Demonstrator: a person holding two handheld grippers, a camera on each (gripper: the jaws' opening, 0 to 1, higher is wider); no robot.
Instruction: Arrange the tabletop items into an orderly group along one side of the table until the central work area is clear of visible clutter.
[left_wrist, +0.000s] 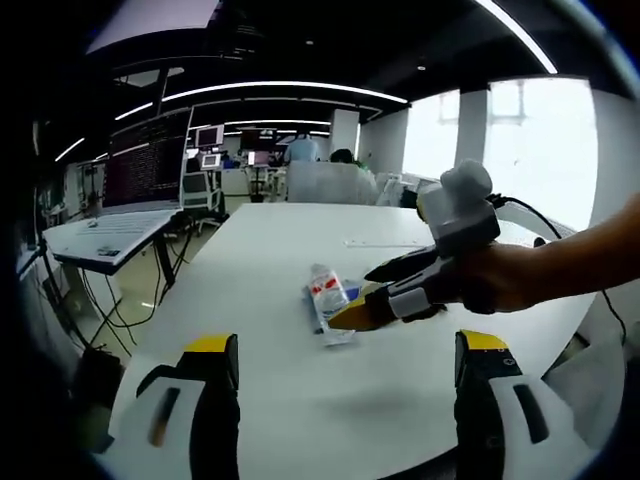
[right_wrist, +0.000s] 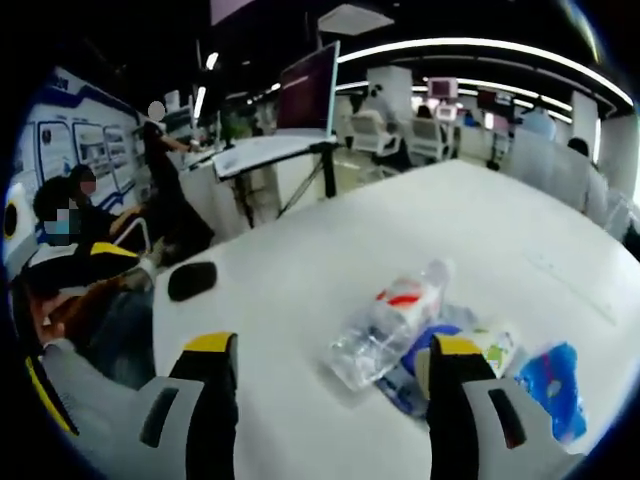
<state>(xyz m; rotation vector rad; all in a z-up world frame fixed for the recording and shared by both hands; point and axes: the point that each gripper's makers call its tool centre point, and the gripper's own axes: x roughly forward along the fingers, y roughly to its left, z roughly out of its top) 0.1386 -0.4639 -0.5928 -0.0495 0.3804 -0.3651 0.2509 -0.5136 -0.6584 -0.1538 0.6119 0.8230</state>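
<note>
- Left gripper (left_wrist: 345, 365): jaws spread wide, nothing between them, held over bare white desk (left_wrist: 300, 420) near its edge.
- Right gripper (right_wrist: 325, 365): jaws spread, holding nothing, reaching toward the clutter. In the left gripper view the right gripper (left_wrist: 375, 295) comes in from the right, held by a hand (left_wrist: 500, 280), its tips low beside the bottle.
- Bottle (right_wrist: 390, 320): clear plastic, red-and-white label, lying on its side mid-desk; also seen in the left gripper view (left_wrist: 328, 292). It lies ahead of the right gripper and between its two jaws as seen.
- Handling judgement: looks empty or nearly so, hence light; thin wall will dent under a hard squeeze; smooth and round, so likely to roll or slip. Best taken across the labelled middle, jaws square to its long axis, moderate pressure.
- Under and just beside the bottle: flat blue packet (right_wrist: 425, 350), partly covered. Right of it a small light packet with green print (right_wrist: 497, 347), then a crumpled blue wrapper (right_wrist: 553, 385). All look soft, thin, light; hard to pinch flat off the desk, easier from a raised edge.
- Obstruction: bottle rests on the blue packet, so lifting the bottle first frees the rest; right jaw stands close to the packets and may drag them.
- Dark oval object (right_wrist: 192, 280) near the desk edge, well apart from the pile; cannot tell what it is.
- Surroundings: seated people beside that edge, other desks and monitors beyond. Not in the way.
</note>
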